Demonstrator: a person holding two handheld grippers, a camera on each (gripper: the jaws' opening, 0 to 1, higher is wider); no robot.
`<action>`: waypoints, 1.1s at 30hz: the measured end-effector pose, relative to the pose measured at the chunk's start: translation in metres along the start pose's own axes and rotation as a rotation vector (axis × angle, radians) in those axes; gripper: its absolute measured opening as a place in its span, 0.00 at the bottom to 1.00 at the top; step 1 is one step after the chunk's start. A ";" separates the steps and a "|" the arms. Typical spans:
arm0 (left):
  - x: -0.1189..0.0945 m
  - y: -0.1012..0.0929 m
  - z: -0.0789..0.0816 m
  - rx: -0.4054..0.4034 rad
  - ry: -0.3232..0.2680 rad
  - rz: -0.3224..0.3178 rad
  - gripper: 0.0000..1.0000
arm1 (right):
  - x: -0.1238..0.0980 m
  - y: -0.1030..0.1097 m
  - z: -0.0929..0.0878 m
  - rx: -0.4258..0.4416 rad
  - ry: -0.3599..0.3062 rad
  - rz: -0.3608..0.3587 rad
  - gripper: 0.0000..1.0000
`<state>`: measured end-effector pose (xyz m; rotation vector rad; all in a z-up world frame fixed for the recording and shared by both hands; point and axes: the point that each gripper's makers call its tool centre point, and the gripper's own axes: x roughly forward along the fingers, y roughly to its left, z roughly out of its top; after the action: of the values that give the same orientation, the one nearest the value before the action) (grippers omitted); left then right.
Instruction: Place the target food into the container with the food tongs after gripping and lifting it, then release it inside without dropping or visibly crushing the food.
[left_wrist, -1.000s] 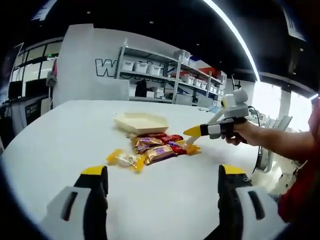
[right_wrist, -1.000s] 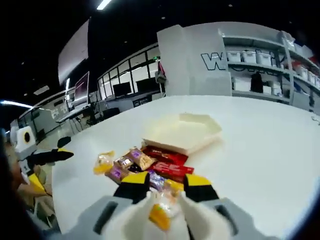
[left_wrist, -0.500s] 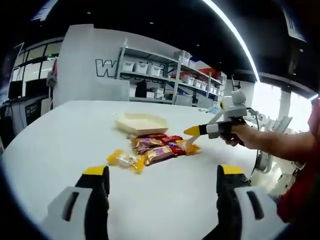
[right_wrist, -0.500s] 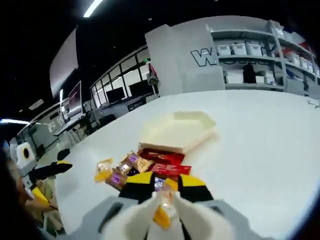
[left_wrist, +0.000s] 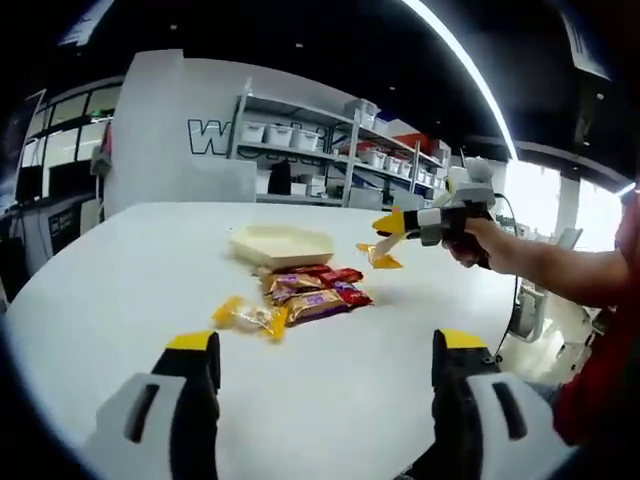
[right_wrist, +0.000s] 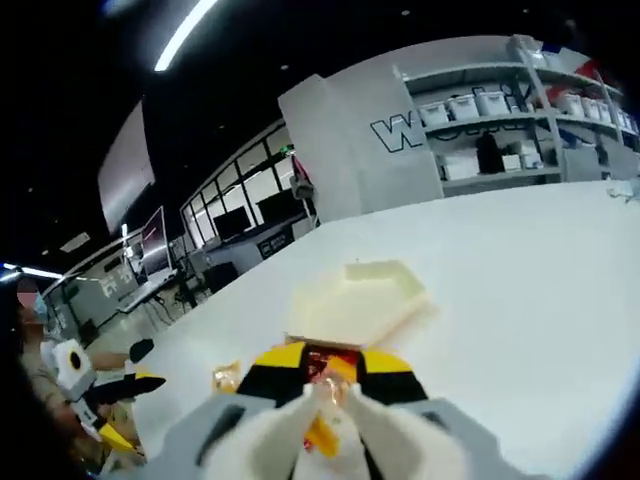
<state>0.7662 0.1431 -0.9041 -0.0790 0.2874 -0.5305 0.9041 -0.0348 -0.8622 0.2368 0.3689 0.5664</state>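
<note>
A cream hexagonal container (left_wrist: 282, 243) sits on the white table, just behind a pile of wrapped snack bars (left_wrist: 308, 290). My right gripper (left_wrist: 392, 223) hangs above and to the right of the pile. It is shut on white food tongs (right_wrist: 268, 440), whose tips pinch a yellow-orange wrapped snack (left_wrist: 380, 258) clear of the table. In the right gripper view that snack (right_wrist: 322, 378) sits between the gripper's (right_wrist: 330, 360) yellow tips, and the container (right_wrist: 355, 300) lies just beyond. My left gripper (left_wrist: 325, 345) stands open low over the near table, holding nothing.
A loose yellow-wrapped candy (left_wrist: 250, 318) lies left of the pile. A person's hand (left_wrist: 485, 245) holds the right gripper. Shelves with white bins (left_wrist: 330, 140) stand behind the table. The left gripper (right_wrist: 105, 392) appears at the left of the right gripper view.
My right gripper has risen off the pile with the yellow-orange snack in the tongs, moving toward the container. The left gripper has stayed still.
</note>
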 end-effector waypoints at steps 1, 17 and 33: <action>0.000 0.000 0.000 -0.001 0.000 0.000 0.85 | 0.002 0.001 0.002 -0.004 0.006 0.002 0.12; -0.008 0.004 -0.001 0.002 0.004 0.010 0.84 | 0.011 -0.018 -0.054 -0.008 0.113 -0.036 0.15; -0.002 -0.001 0.000 0.000 -0.006 -0.010 0.84 | -0.002 -0.011 -0.053 -0.012 0.071 -0.137 0.22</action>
<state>0.7637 0.1432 -0.9035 -0.0820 0.2809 -0.5406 0.8861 -0.0388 -0.9128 0.1791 0.4469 0.4429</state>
